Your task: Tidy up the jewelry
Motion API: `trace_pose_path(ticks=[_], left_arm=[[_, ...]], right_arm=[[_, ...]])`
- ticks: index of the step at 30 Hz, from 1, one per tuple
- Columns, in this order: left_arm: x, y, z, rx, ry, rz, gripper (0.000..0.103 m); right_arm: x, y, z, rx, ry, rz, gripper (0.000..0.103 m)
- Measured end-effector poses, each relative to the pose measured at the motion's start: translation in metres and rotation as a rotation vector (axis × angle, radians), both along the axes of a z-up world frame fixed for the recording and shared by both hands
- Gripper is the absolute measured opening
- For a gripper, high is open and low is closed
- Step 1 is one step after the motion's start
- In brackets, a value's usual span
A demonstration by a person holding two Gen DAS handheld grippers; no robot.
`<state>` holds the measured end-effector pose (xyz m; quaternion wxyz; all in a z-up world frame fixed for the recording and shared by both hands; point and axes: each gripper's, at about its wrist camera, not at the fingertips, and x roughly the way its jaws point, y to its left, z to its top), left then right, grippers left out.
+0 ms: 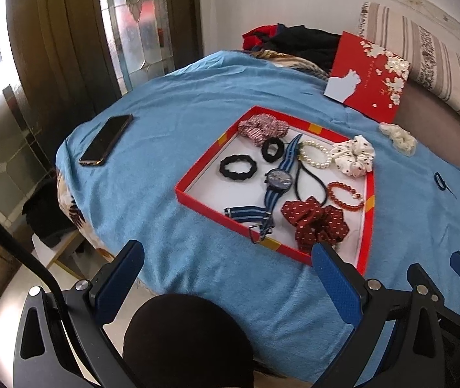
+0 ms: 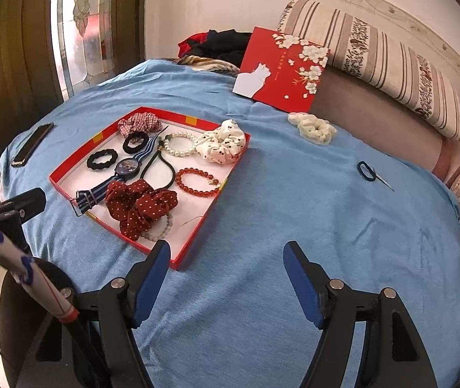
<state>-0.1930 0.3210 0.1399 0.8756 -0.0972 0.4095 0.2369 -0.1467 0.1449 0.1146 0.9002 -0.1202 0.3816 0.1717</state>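
A shallow red box tray (image 1: 210,205) (image 2: 78,199) lies on the blue blanket. In it are a blue-strapped watch (image 1: 278,179), a dark red dotted scrunchie (image 2: 139,207), a pearl bracelet (image 2: 180,144), a red bead bracelet (image 2: 197,182), a white dotted scrunchie (image 2: 222,144), two black hair ties and a checked scrunchie. Outside it, to the right, lie a cream scrunchie (image 2: 312,127) and a small blue loop with a metal tip (image 2: 367,171). My left gripper (image 1: 230,258) hangs open before the tray's near edge. My right gripper (image 2: 226,255) is open over bare blanket, right of the tray's near corner.
The red lid with a white cat (image 2: 281,71) leans at the back against a striped pillow (image 2: 375,58). A phone (image 1: 107,140) lies left of the tray. Dark clothes (image 1: 301,42) are piled behind. The bed drops off at the left, beside the window.
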Motion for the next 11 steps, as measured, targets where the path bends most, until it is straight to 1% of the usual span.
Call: trace_pose_path(ticks=[4,9,11], left_arm=[[0.005,-0.013,0.002,0.010,0.009,-0.032,0.103],[0.013,-0.034,0.005,0.043,0.015,-0.069,0.103],[0.019,-0.048,0.007,0.051,0.017,-0.102,0.103]], right_arm=[[0.002,-0.017,0.002,0.031,-0.001,-0.024,0.077],[0.004,-0.041,0.000,0.066,0.006,-0.060,0.078],[0.006,-0.052,-0.003,0.078,0.011,-0.077,0.078]])
